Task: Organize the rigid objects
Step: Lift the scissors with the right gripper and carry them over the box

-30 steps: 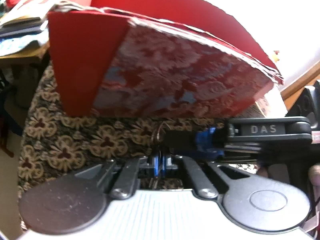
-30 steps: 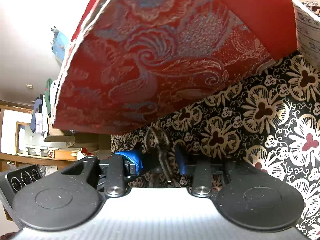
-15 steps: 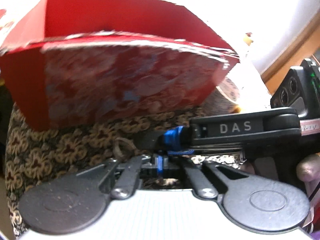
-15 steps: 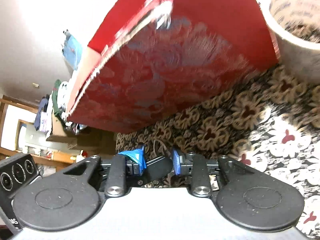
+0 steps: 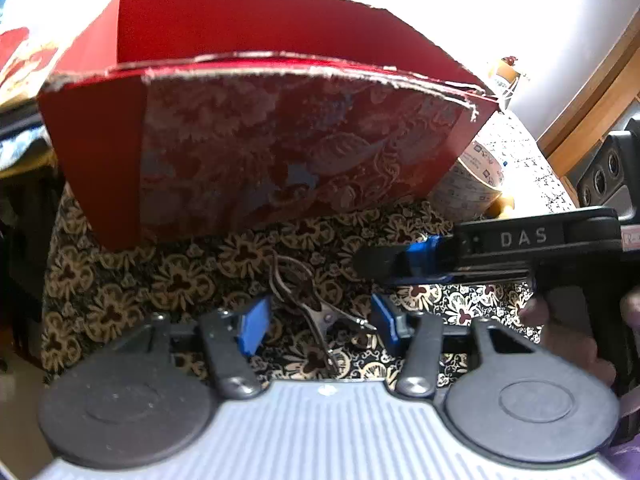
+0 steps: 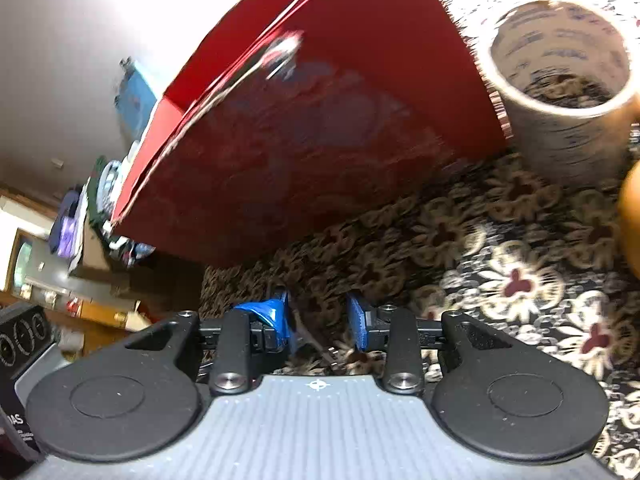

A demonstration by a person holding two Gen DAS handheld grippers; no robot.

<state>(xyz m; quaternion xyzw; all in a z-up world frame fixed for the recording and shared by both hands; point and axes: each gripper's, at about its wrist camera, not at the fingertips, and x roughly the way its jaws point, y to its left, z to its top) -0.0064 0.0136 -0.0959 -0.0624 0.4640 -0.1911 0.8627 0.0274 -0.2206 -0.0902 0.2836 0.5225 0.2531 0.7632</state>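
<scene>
A small metal spring clip (image 5: 308,304) lies on the floral cloth (image 5: 120,300) in front of a red box (image 5: 280,160) with a brocade front. My left gripper (image 5: 320,320) straddles the clip with its jaws opening, and the blue pads (image 5: 252,324) stand clear of the metal on both sides. My right gripper (image 5: 376,264) reaches in from the right, its tips just beyond the clip. In the blurred right wrist view the right gripper (image 6: 319,322) is opening too, with a dark thin end of the clip (image 6: 310,340) low between its pads, untouched. The red box (image 6: 320,160) fills that view.
A roll of printed tape (image 5: 472,184) stands right of the box, also seen as the tape roll (image 6: 560,92) in the right wrist view. An orange object (image 6: 630,220) sits at the far right edge. A hand (image 5: 580,344) holds the right gripper. Cluttered shelves lie beyond the cloth's left edge.
My left gripper was shut on the clip and has since spread its pads, leaving the clip lying on the cloth. The right gripper's pads narrowed, then widened. The tape roll came into view.
</scene>
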